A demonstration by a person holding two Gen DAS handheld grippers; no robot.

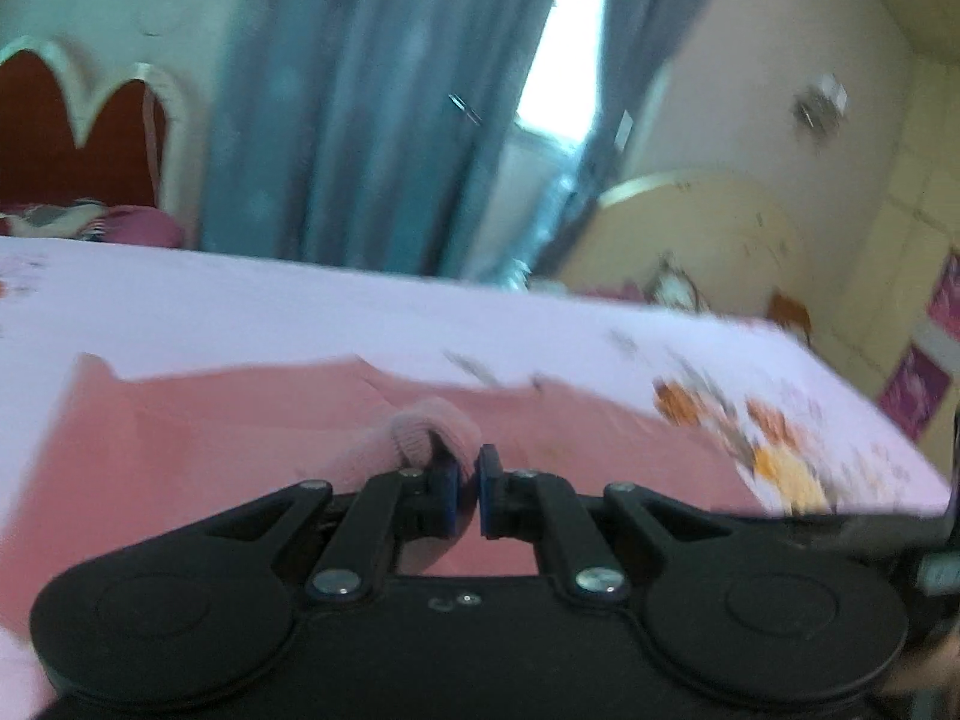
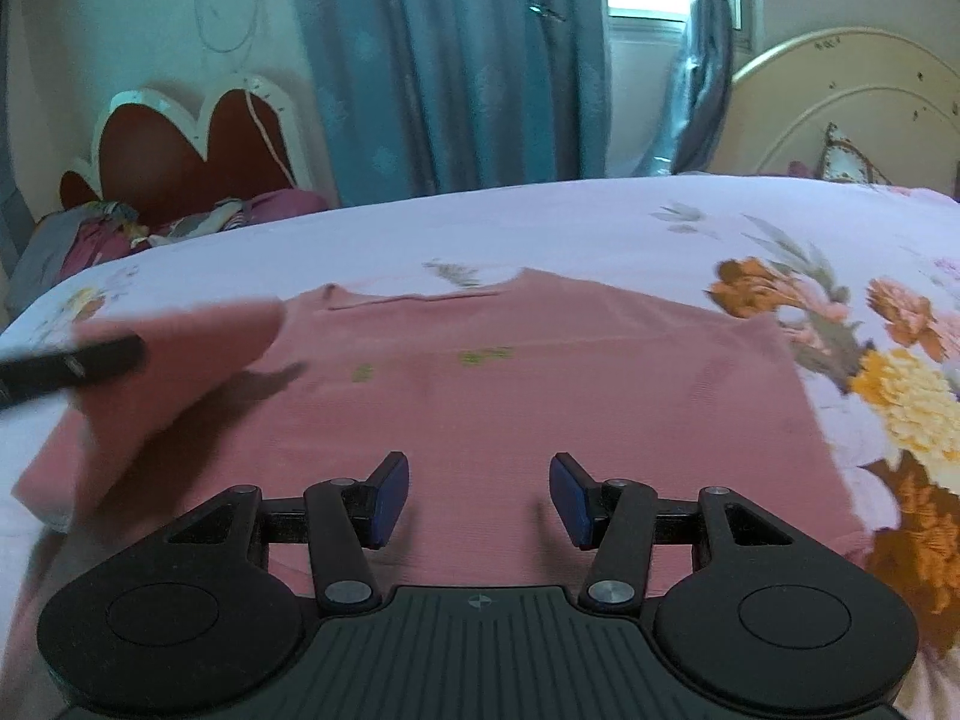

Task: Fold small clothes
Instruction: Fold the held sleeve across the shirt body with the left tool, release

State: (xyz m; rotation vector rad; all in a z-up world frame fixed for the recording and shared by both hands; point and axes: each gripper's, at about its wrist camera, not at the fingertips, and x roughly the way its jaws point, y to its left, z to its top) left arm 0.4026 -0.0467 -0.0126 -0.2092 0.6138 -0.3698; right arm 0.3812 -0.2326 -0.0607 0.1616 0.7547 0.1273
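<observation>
A small pink shirt (image 2: 510, 384) lies flat on the floral bedsheet (image 2: 540, 222), neckline away from me. My left gripper (image 1: 467, 489) is shut on the ribbed cuff of the shirt's sleeve (image 1: 429, 435) and holds it lifted over the shirt body (image 1: 198, 426). In the right wrist view the left gripper shows as a blurred black bar (image 2: 72, 369) at the left edge, with the lifted sleeve (image 2: 198, 342) draped from it. My right gripper (image 2: 480, 495) is open and empty, low over the shirt's near hem.
The bed's cream headboard (image 2: 852, 102) is at the right. Blue curtains (image 2: 450, 60) and a window hang behind the bed. A red scalloped headboard (image 2: 186, 150) and a pile of bedding (image 2: 108, 228) stand at the back left.
</observation>
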